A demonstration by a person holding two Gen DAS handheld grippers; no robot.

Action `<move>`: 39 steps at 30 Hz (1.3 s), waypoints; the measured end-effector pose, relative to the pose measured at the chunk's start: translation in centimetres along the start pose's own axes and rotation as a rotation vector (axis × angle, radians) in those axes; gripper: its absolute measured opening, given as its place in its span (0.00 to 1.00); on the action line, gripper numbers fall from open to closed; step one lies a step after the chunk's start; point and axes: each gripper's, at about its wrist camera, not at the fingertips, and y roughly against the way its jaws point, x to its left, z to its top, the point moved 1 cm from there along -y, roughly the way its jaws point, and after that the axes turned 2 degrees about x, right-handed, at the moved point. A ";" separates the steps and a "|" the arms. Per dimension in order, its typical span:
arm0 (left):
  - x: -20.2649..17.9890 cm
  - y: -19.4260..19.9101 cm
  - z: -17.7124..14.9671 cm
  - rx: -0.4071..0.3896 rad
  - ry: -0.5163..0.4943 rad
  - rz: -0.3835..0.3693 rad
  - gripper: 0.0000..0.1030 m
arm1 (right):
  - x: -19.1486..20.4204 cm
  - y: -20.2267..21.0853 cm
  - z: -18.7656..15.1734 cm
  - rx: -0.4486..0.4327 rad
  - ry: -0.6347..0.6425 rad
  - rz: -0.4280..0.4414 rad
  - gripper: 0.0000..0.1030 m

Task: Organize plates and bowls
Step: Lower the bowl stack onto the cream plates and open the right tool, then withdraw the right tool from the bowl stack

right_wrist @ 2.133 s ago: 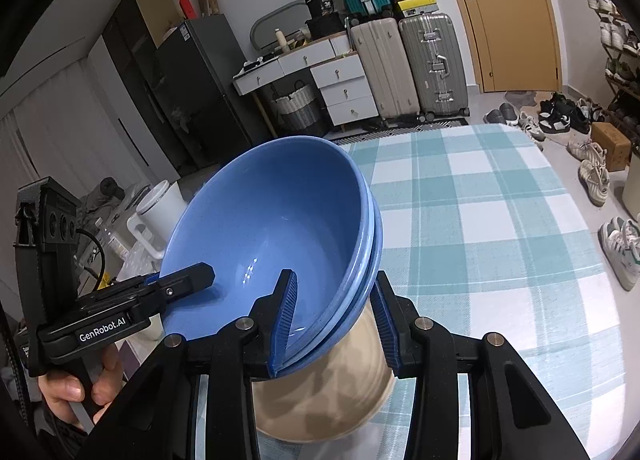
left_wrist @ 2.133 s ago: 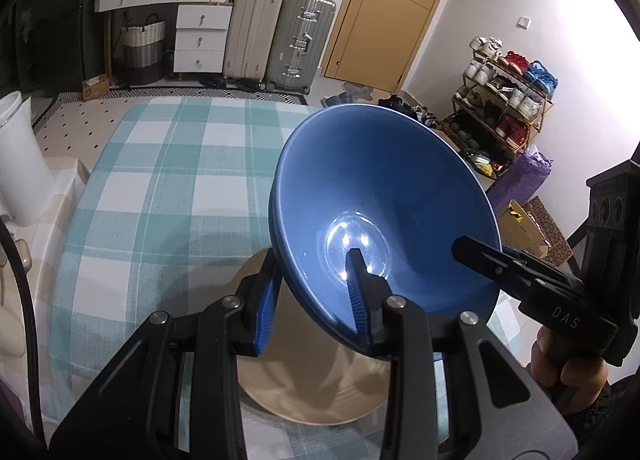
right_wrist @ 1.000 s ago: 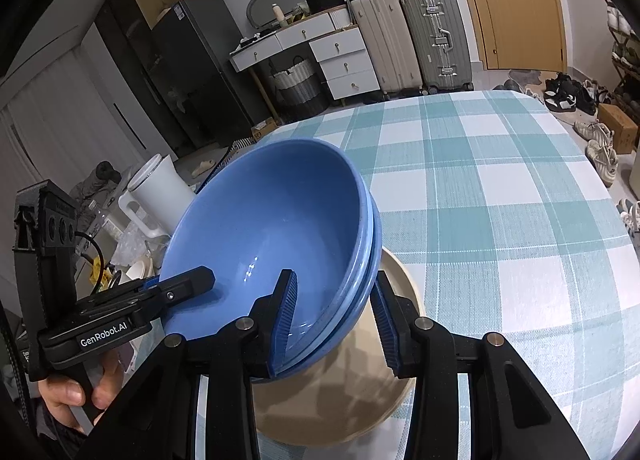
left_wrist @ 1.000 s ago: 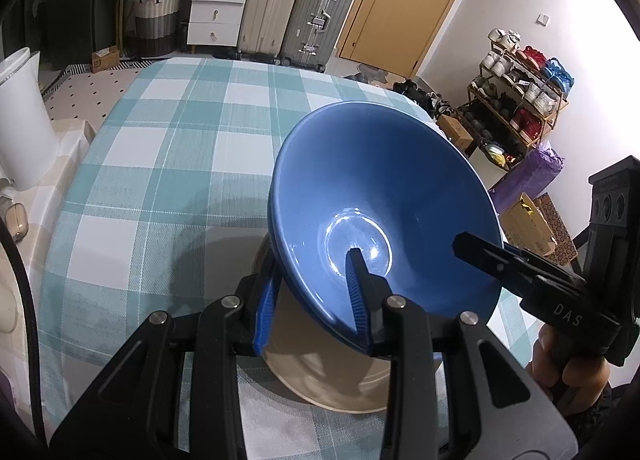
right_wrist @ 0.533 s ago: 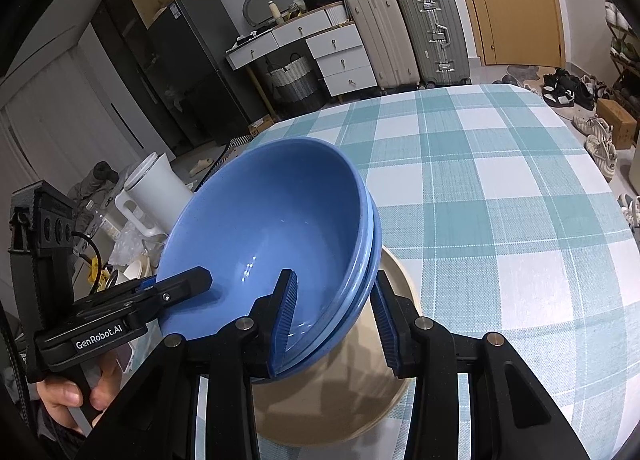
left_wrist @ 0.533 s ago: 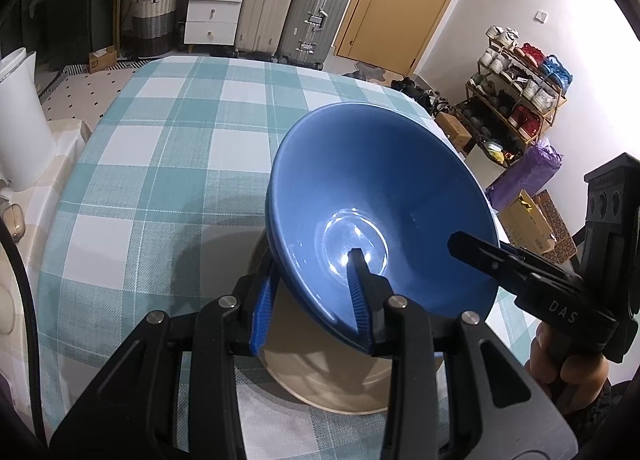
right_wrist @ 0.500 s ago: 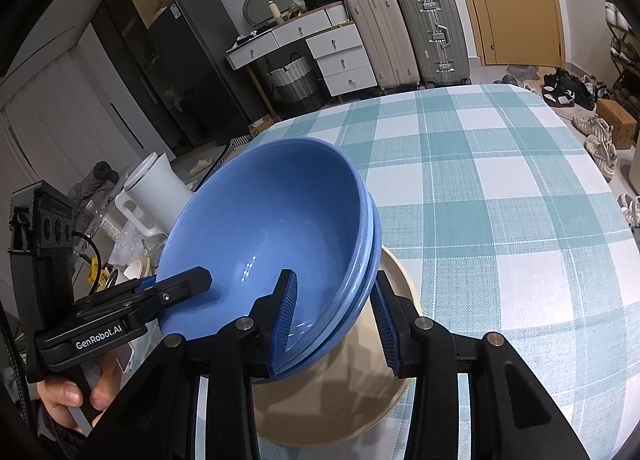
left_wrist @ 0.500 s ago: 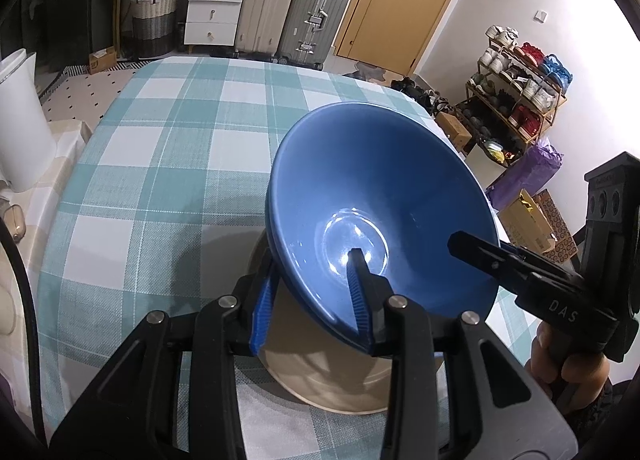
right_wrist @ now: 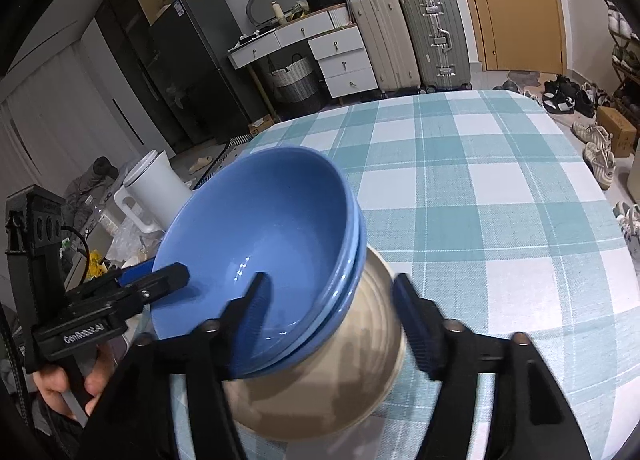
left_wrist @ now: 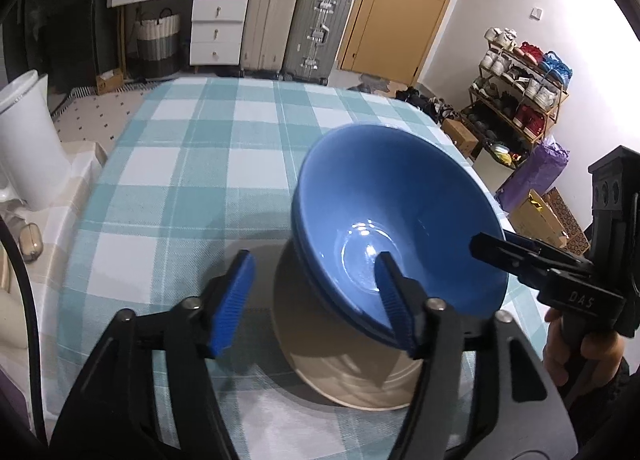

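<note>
blue bowls [left_wrist: 404, 220], nested, sit on the beige plate [left_wrist: 352, 376] while your left gripper [left_wrist: 316, 300] and right gripper [right_wrist: 340, 320] both stand apart around the rim.

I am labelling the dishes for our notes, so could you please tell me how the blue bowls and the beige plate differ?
The blue bowls are deep, steep-walled and glossy blue; the beige plate is shallow and cream. The bowls are two, nested one inside the other; the plate is single. The bowls sit on top, the plate lies beneath them on the checked tablecloth. Both are round, and both grippers, left gripper and right gripper, are open around the bowls' rim.
</note>
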 end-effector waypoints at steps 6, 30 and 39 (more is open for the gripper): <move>0.9 2.2 -0.6 -0.086 -0.035 0.002 0.81 | 0.1 1.8 -0.3 -0.064 0.058 0.016 0.95; 3.2 4.7 -6.9 -0.278 -0.136 0.035 0.99 | -2.0 5.6 -5.9 -0.338 0.257 0.057 0.99; 3.2 3.5 -8.2 -0.346 -0.164 0.027 0.99 | -2.0 5.3 -7.8 -0.393 0.292 0.051 0.99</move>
